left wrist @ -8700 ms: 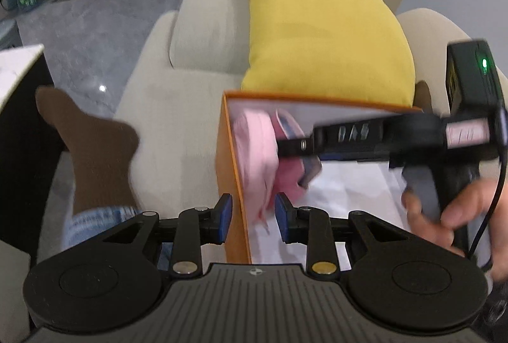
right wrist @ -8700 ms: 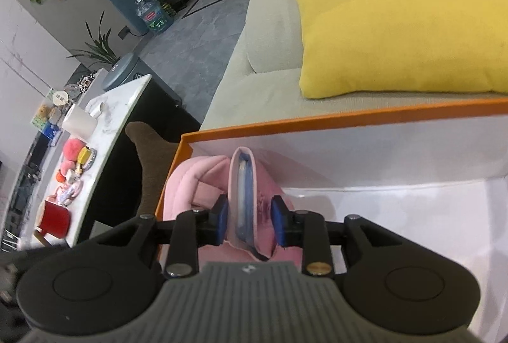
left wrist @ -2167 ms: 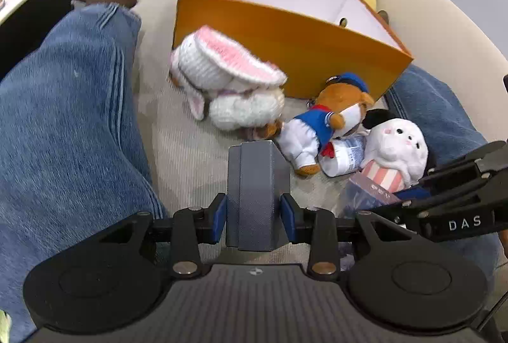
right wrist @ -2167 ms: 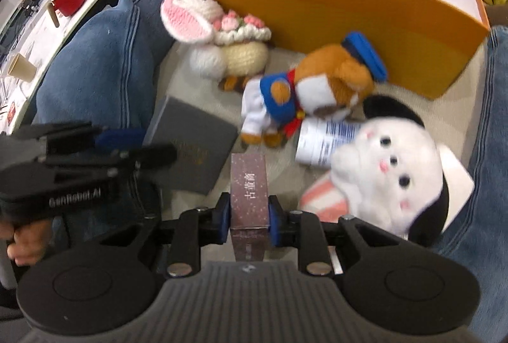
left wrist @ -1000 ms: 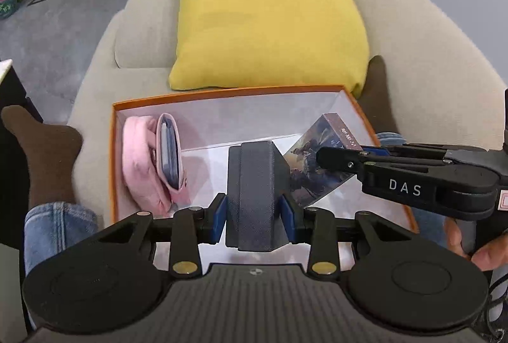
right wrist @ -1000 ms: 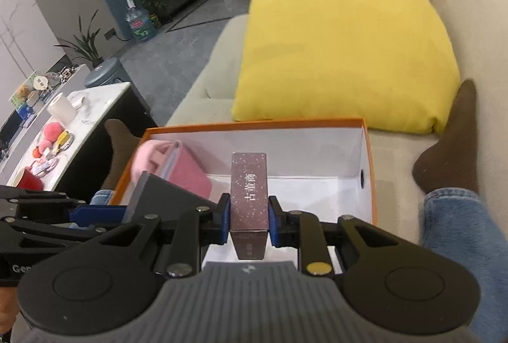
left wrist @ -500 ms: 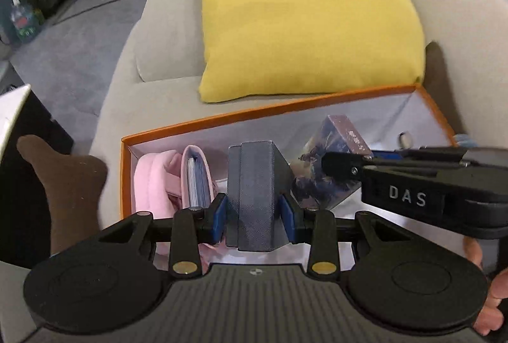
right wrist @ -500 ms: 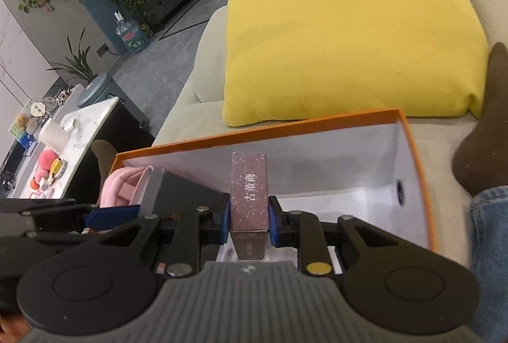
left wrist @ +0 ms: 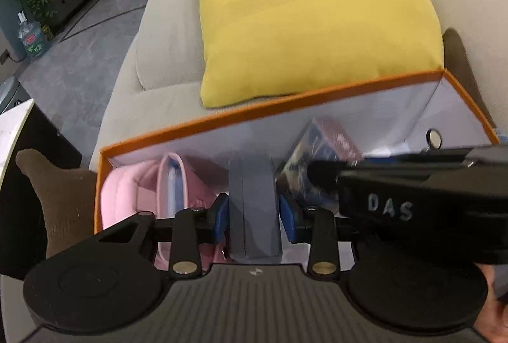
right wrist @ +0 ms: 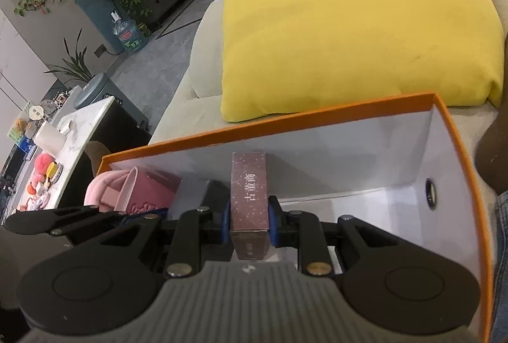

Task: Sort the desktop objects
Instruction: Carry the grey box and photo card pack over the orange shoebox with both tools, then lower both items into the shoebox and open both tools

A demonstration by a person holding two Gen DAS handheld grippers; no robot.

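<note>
An orange box (left wrist: 285,103) with a white inside sits on the sofa; it also shows in the right wrist view (right wrist: 457,133). My left gripper (left wrist: 255,213) is shut on a dark grey book (left wrist: 254,194), held upright inside the box beside a pink pouch (left wrist: 177,184). My right gripper (right wrist: 249,217) is shut on a mauve carton (right wrist: 249,184) with white characters, held upright inside the box. The carton (left wrist: 327,140) shows right of the grey book in the left wrist view. The pink pouch (right wrist: 139,187) lies at the box's left end.
A yellow cushion (left wrist: 311,13) leans on the beige sofa (left wrist: 165,41) just behind the box. A brown-socked foot (left wrist: 60,184) is left of the box. A marble side table (right wrist: 63,133) with small items stands further left. The box's right half (right wrist: 374,209) holds nothing.
Both grippers have lowered further into the box with their loads. The box's far wall now stands higher in both views.
</note>
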